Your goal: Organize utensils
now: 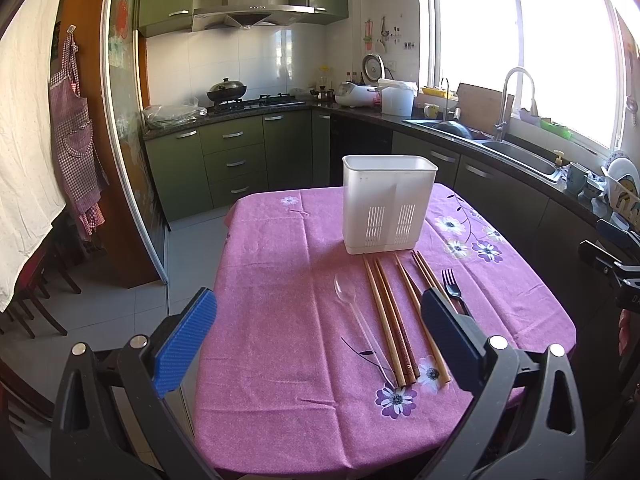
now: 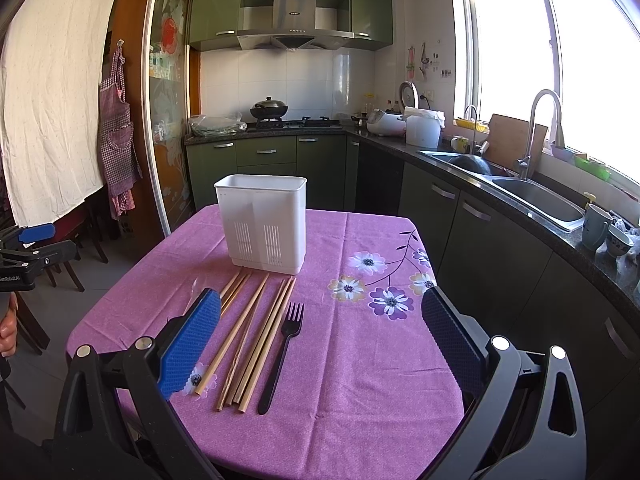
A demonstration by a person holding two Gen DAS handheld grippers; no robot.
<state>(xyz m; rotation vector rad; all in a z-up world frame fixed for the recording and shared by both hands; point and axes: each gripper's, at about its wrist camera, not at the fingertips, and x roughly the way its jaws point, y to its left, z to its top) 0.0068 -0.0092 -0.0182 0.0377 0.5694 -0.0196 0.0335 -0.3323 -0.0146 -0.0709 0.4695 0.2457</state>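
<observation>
Utensils are lying in a loose row on the purple flowered cloth (image 1: 280, 360) covering my worktop, just in front of a white plastic holder (image 1: 389, 204). That holder is standing upright toward the far half of the worktop; it is rectangular, open at the top, with two slotted drain panels low on the wall facing me and a divider line running between them.

Wooden chopsticks (image 1: 390, 316) are lying side by side, their far tips nearly touching the holder's base. They are mostly pale tan, and one is darker brown with a textured near end. A clear plastic spoon (image 1: 352, 304) is resting just to their left, bowl pointing away from me, hard to pick out against the cloth. A black plastic fork (image 2: 282, 354) is lying just to their right, tines pointing toward the holder.

My left tongs (image 1: 320, 336) are hovering above the near edge of the worktop, spread wide and grasping nothing, with the spoon and chopsticks showing between the blue pads (image 1: 186, 340). My right tongs (image 2: 320, 336) are likewise spread wide and empty, hanging over the fork and the nearer ends of the chopsticks.
</observation>
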